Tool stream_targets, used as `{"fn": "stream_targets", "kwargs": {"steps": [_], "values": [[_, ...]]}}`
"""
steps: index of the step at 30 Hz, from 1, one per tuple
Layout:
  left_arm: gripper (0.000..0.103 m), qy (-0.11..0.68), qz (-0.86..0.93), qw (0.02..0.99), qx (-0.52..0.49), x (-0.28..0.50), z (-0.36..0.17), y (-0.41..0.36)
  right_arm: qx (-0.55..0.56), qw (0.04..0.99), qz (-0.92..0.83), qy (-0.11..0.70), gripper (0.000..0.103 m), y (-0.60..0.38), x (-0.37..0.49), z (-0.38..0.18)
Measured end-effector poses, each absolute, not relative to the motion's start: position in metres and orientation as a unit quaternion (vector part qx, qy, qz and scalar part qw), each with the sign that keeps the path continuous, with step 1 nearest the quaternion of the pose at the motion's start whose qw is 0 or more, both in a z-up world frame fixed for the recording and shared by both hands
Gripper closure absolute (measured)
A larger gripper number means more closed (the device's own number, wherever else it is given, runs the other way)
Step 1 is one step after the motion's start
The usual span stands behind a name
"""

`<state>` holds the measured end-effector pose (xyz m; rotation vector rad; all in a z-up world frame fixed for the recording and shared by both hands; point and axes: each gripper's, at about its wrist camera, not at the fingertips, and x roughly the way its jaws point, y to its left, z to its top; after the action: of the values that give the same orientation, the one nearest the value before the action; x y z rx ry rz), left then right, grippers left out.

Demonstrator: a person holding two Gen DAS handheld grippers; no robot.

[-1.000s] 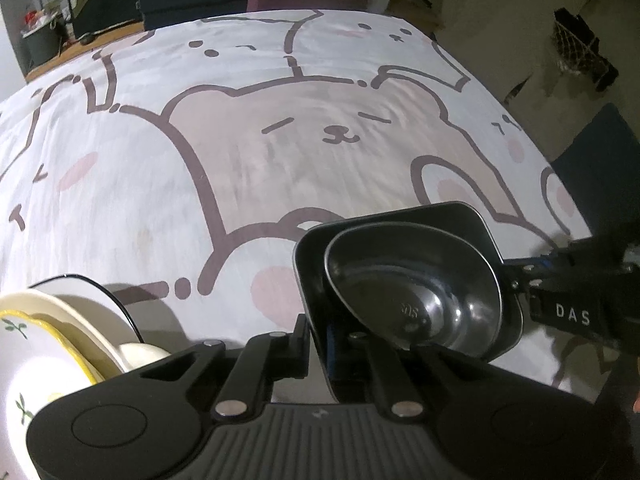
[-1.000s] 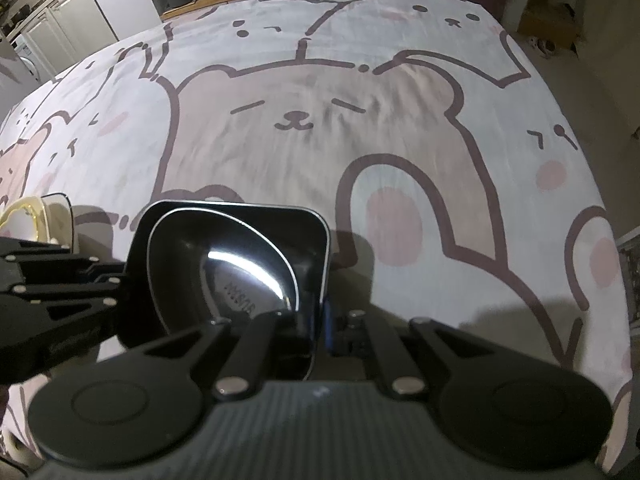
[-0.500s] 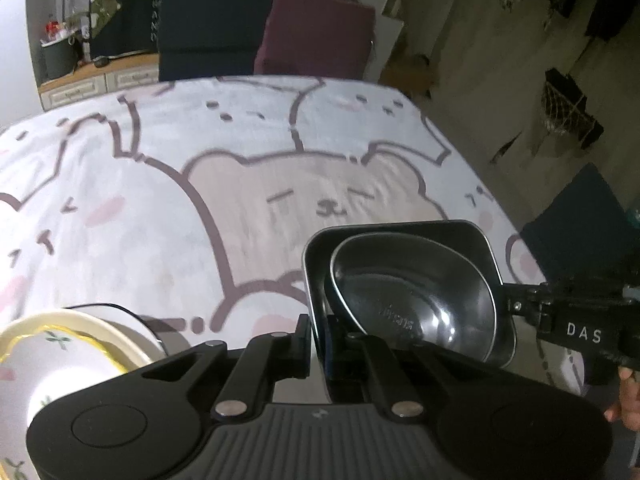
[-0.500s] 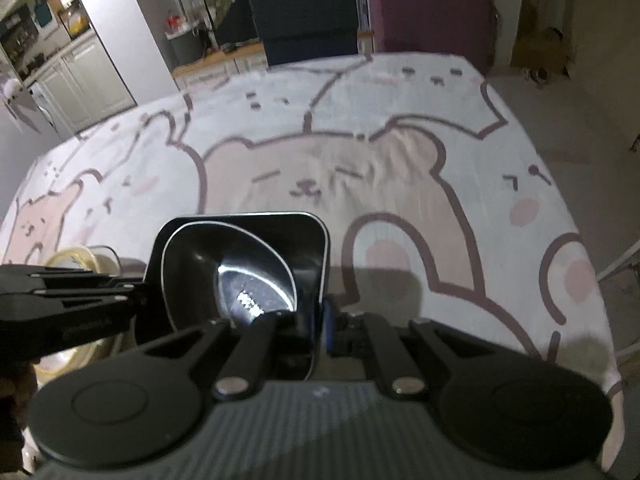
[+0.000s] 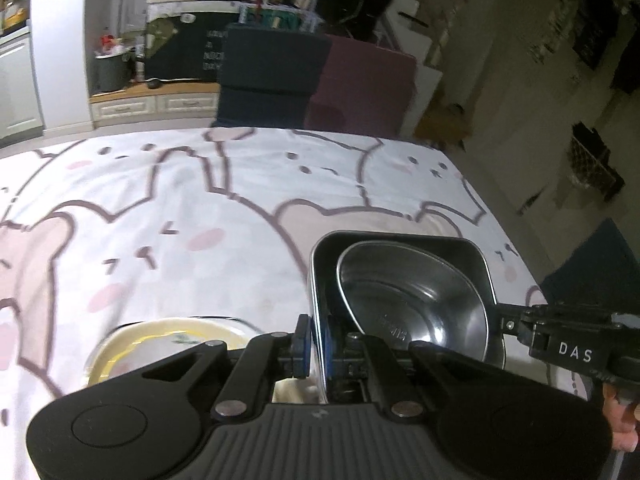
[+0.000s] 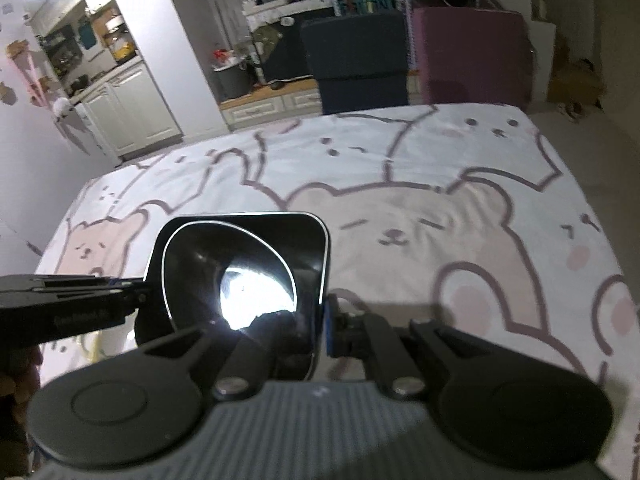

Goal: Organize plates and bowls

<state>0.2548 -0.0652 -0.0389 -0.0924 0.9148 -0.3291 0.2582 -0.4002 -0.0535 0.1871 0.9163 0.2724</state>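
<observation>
1. While both grippers share one load, the square black dish (image 5: 400, 240) hangs clear above the bear-print cloth (image 5: 168, 208) on the worktop, with the round steel bowl (image 5: 416, 300) nested inside it.
2. Left gripper (image 5: 312, 340): fingers narrowed right down, pinching the dish's left wall between the blue pads.
3. Right gripper (image 6: 320, 328): same story on the opposite wall, fingers clamped thin on the rim. From the left wrist view it reaches in from the right, a hand (image 5: 620, 420) just showing behind it.
4. So part of the sorting looks done: bowl and dish already make one stack, and that stack is in the air, not yet set down.
5. Below and to the left sits a cream plate with a yellow rim (image 5: 168, 336), resting on the cloth. Whether more pieces lie under it cannot be told; the gripper body hides most of it.
6. Left to do, by the look of it: pick a landing spot, lower the dark stack, release both sides, then deal with the pale plate. The far cloth shows no other dishes.
</observation>
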Motion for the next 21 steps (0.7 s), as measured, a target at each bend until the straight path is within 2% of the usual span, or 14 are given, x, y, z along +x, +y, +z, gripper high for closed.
{"fn": "stream_targets", "kwargs": {"steps": [21], "values": [[0.097,0.457,-0.067,0.885,-0.06,0.231,-0.043,0.054,0.055,0.856,0.219,0.465,0.097,-0.257,0.26,-0.054]]}}
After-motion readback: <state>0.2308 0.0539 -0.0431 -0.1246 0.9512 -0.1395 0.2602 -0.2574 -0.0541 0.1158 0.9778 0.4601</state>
